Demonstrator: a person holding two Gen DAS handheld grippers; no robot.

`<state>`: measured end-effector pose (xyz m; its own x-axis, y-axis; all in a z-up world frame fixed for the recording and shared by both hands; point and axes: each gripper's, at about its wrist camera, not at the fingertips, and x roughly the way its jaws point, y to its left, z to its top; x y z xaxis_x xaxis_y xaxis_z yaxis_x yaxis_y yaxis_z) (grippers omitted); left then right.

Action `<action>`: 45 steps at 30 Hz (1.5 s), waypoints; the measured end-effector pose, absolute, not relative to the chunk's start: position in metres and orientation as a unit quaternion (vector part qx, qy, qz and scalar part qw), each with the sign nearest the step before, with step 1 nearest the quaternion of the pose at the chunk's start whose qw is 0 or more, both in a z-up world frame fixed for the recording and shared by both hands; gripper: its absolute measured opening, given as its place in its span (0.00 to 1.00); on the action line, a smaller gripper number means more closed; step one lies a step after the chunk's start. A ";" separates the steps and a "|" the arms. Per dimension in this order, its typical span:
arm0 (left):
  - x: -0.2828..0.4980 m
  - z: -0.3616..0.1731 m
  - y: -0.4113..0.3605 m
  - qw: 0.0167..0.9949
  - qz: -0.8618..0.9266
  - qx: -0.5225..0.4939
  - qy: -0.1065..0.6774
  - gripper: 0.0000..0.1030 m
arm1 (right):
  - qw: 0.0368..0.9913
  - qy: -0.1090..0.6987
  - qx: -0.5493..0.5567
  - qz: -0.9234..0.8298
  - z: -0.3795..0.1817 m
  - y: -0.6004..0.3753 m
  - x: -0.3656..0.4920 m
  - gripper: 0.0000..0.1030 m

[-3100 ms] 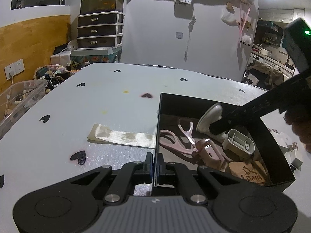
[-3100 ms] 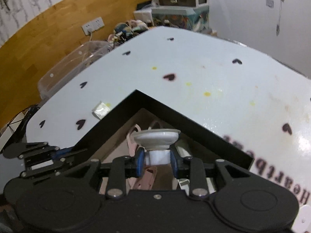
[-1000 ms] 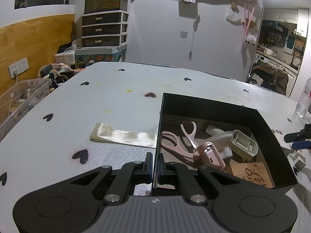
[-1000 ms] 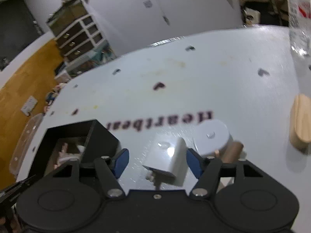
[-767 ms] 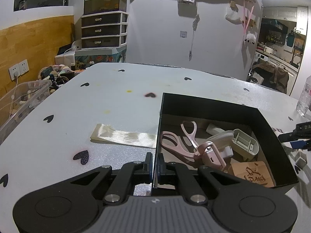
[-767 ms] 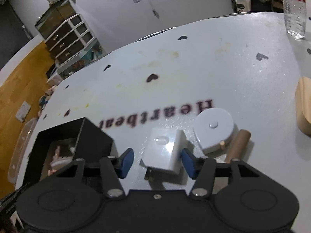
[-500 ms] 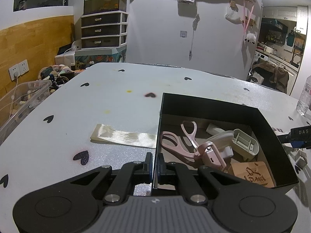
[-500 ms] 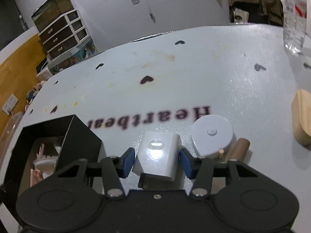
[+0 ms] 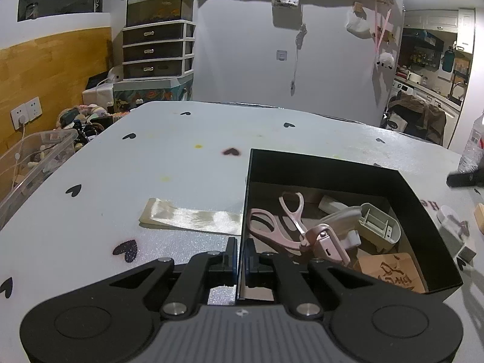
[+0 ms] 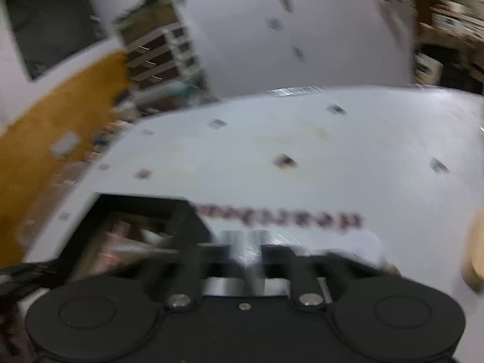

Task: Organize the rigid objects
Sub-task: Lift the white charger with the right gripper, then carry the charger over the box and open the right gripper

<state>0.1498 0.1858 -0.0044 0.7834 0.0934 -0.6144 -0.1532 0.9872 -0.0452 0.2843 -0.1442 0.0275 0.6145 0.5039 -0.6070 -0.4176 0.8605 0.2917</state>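
On the table (image 9: 181,157), the left claw (image 9: 240,257) is clamped on the black box's (image 9: 332,166) near wall. The right claw (image 10: 246,251) has just snapped together and lifted, seemingly empty through the blur. The white charger (image 9: 450,233) it straddled lies on the table beside the box, below that claw, so it likely needs 1 more grab.

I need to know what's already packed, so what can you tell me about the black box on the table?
The black box is open-topped, rectangular, with thin matte walls like card and a brownish floor. It sits flat on the white table. The left hand-held gripper is shut on its near-left wall. Inside lie pink scissors, a pink clip-like tool, grey-white plastic parts and an engraved wooden piece.
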 end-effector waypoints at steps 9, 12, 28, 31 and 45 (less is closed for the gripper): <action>0.149 -0.004 0.187 0.944 0.061 -0.051 0.320 0.04 | 0.892 0.381 0.022 0.243 0.026 -0.135 0.287 0.13; 0.151 -0.005 0.188 0.944 0.059 -0.049 0.320 0.04 | 0.893 0.390 0.020 0.224 0.016 -0.140 0.280 0.27; 0.152 -0.006 0.189 0.944 0.057 -0.048 0.322 0.04 | 0.879 0.421 -0.040 0.222 -0.006 -0.135 0.266 0.28; 0.152 -0.006 0.189 0.944 0.056 -0.046 0.323 0.04 | 0.886 0.404 -0.037 0.226 0.004 -0.137 0.265 0.28; 0.153 -0.007 0.191 0.944 0.049 -0.050 0.322 0.04 | 0.796 0.402 0.030 0.452 0.054 -0.055 0.287 0.28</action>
